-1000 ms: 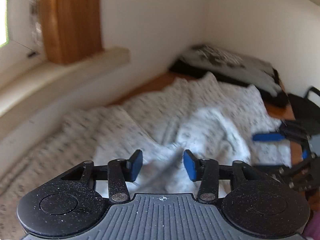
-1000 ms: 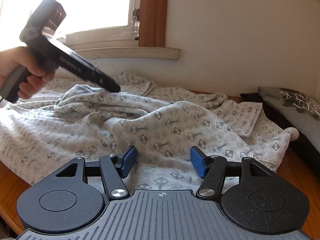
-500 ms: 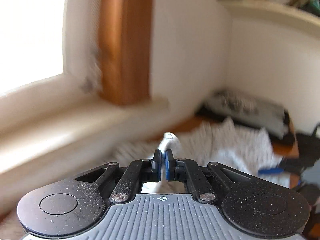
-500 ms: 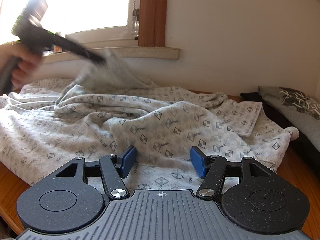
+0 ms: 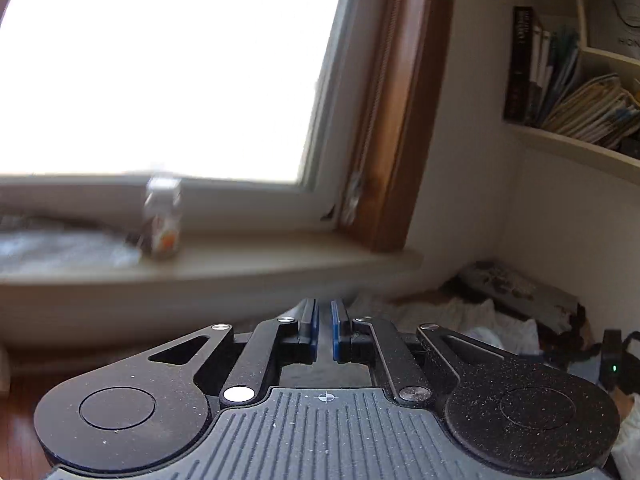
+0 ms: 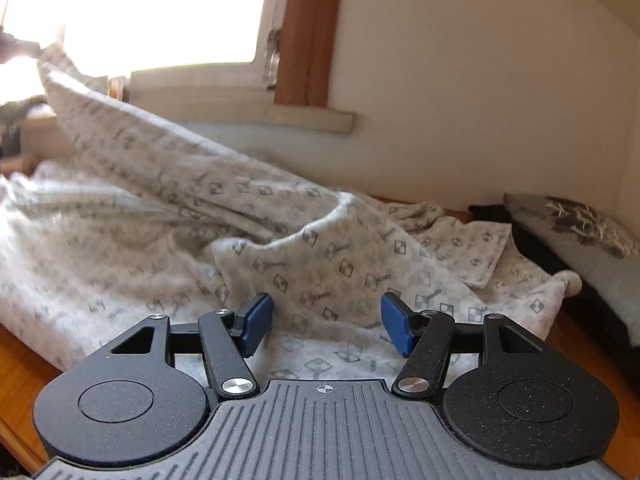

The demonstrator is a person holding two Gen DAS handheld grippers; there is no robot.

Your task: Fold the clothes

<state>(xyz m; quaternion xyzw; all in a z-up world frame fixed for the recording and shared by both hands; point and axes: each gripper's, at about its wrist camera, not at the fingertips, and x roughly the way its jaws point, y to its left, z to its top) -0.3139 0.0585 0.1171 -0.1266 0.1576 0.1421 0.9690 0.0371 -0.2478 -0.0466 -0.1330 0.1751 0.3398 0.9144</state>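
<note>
step: spreading garment [image 6: 304,248] out on desk [image 6: 24,364]. left hand-held gripper [image 5: 324,330] pinched on its edge, lifted toward window [image 6: 160,12]. right hand-held gripper [image 6: 326,320] half open, empty, just above near hem. next: lay flat.

On the shelf [image 5: 576,142] ahead of my left tool, a white box [image 5: 624,24] carried large letters that began "HON" before the frame cut them off. The dark book [image 5: 520,60] had spine lettering too blurred to read, and so was the small wording printed on the patterned garment [image 6: 320,256].
</note>
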